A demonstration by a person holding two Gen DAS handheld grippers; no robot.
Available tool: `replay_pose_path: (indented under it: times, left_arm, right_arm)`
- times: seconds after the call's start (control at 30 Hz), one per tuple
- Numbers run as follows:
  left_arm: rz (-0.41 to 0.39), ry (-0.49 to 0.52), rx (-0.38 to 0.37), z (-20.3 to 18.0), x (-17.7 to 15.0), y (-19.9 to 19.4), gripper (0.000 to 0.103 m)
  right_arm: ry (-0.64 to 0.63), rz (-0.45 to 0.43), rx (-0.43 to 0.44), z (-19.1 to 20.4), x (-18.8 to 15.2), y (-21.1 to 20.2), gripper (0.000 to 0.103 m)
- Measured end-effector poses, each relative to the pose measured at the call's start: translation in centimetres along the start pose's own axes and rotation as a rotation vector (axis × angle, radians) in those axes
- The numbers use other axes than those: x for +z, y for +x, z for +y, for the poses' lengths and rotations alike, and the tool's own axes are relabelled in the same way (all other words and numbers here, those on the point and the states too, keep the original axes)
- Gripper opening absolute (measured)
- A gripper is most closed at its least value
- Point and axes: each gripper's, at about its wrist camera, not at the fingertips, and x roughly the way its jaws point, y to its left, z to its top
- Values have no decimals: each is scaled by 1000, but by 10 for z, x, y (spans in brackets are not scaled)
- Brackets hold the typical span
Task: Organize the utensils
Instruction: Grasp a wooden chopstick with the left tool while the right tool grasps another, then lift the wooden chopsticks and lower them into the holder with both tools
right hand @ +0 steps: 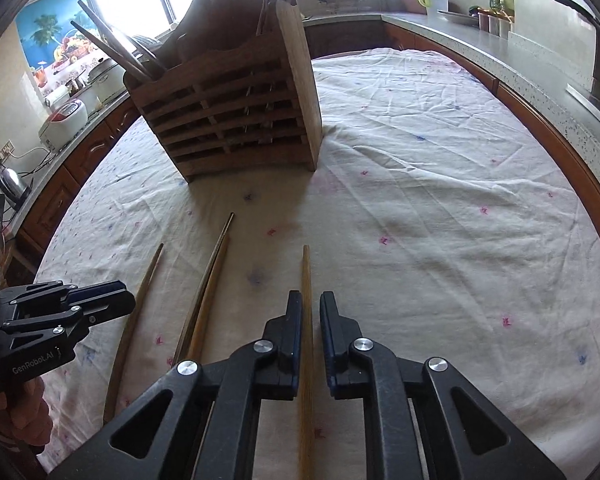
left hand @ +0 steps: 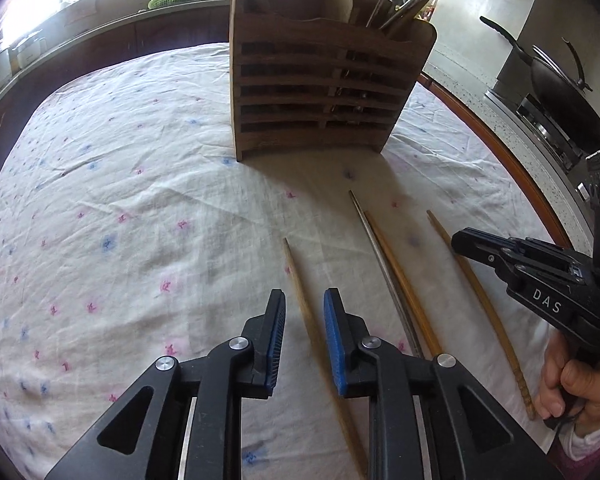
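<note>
Several chopsticks lie side by side on the flowered cloth in front of a slatted wooden utensil holder (left hand: 320,92) (right hand: 236,120) with utensils standing in it. My left gripper (left hand: 305,296) straddles the leftmost wooden chopstick (left hand: 296,272); its jaws are narrow, with cloth showing on both sides of the stick. My right gripper (right hand: 312,300) straddles the rightmost wooden chopstick (right hand: 306,268), which lies against the left pad with a thin gap to the right pad. Between them lie a metal chopstick (left hand: 374,240) and an amber wooden one (left hand: 396,264). Both sticks rest on the cloth.
The table is round with a white cloth (left hand: 120,200). A wok (left hand: 556,80) sits on a stove at the right. A green basket (left hand: 176,0), a rice cooker (right hand: 64,120) and a kettle (right hand: 12,184) stand on the counters. A person's hand (left hand: 572,384) holds the right gripper.
</note>
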Motion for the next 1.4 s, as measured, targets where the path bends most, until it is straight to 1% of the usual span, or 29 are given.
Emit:
replay_pose_path:
  times: [0.07,0.1,0.13,0.2,0.27,0.33,0.43,0.5,0.53,0.6,0.63,0.73,0.8,0.9,1.03,1.1,1.2,1.3,1.4]
  left_arm:
    - [21,7,14,-3,5,11,20]
    - [23,11,25,-5,6,16,20]
    - [14,21,37,-7,7,20,20]
    - [6,36,58,-12,9,23,19]
    - [-3,44,67,-14,9,25,15]
    - [-12,49,81,-16,8,25,11]
    - [-19,45,80,-15,7,25,8]
    - [-23,46,80,-15,6,23,7]
    - [-26,50,83,-16,6,24,7]
    - [-27,50,76,-15,4,19,6]
    - [-26,42,57,-14,2,18,5]
    - [-53,17,6,-8,-2,0,5]
    - [-82,1,-27,-4,-5,-17,4]
    - [-134,-20,-81,2,-7,-48,4]
    - [-234,-32,-135,9,-11,-99,4]
    - [-285,-33,-153,15,-15,-124,4]
    - [-350,-35,-161,23,-21,-158,4]
    - [-400,-44,-169,30,-26,-183,4]
    - [-436,-46,-173,33,-30,-198,4]
  right_arm:
    - [-8,0,-14,0,4,3,14]
    - [-5,5,-15,0,5,5,18]
    - [-3,14,-16,-1,6,9,19]
    - [-18,10,-26,1,7,12,19]
    - [-45,6,-49,6,8,14,19]
    - [-51,8,-50,9,8,15,19]
    - [-83,12,-63,16,7,16,19]
    - [-122,15,-89,22,6,17,19]
    - [-144,15,-107,26,6,17,18]
    - [-163,17,-112,28,6,18,12]
    - [-164,20,-103,28,6,18,7]
    - [-130,24,-59,25,5,12,5]
    - [-94,-3,-18,21,5,-1,5]
    - [-43,-69,43,19,8,-31,5]
    - [-12,-171,94,19,16,-77,5]
    - [-12,-222,104,20,19,-98,5]
    - [-17,-302,104,21,24,-129,5]
    - [-27,-360,102,23,31,-152,5]
    - [-34,-405,95,24,39,-167,5]
